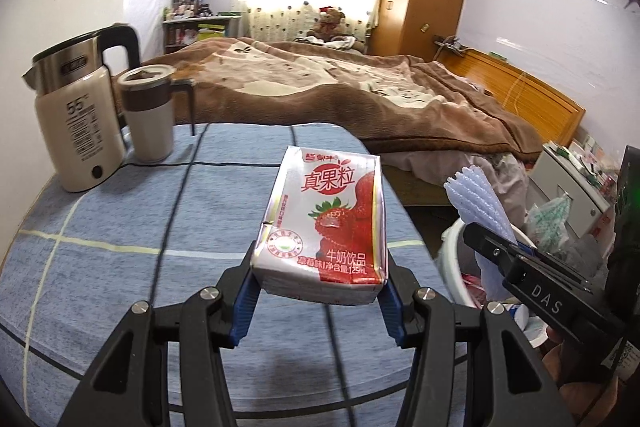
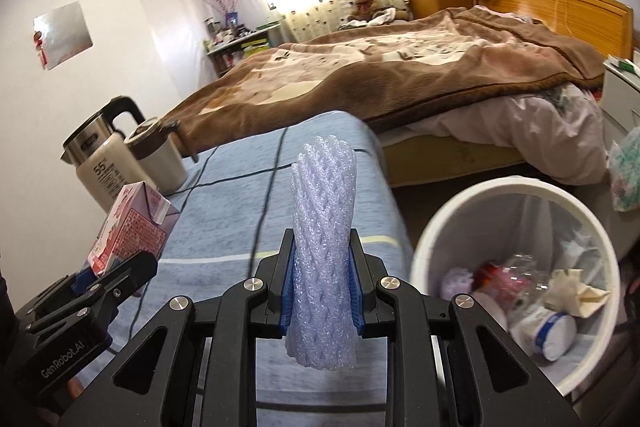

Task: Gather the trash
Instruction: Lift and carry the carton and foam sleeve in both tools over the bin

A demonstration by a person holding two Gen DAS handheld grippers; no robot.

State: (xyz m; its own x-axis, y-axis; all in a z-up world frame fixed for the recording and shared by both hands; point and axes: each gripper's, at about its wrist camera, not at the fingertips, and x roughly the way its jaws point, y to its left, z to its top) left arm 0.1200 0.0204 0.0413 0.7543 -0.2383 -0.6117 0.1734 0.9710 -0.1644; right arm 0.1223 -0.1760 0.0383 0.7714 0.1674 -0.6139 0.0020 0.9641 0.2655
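My left gripper (image 1: 320, 291) is shut on a strawberry milk carton (image 1: 326, 223) and holds it above the blue checked tablecloth (image 1: 120, 227). The carton also shows at the left of the right wrist view (image 2: 132, 227). My right gripper (image 2: 322, 291) is shut on a white foam fruit net (image 2: 324, 251), held upright over the table edge. The net also shows in the left wrist view (image 1: 480, 203). A white trash bin (image 2: 516, 291) stands on the floor to the right of the table and holds a plastic bottle, tissues and a small container.
An electric kettle (image 1: 76, 119) and a lidded mug (image 1: 148, 115) stand at the table's far left, with a black cable (image 1: 176, 195) across the cloth. A bed with a brown blanket (image 1: 340, 87) lies beyond. A nightstand (image 1: 572, 183) is at the right.
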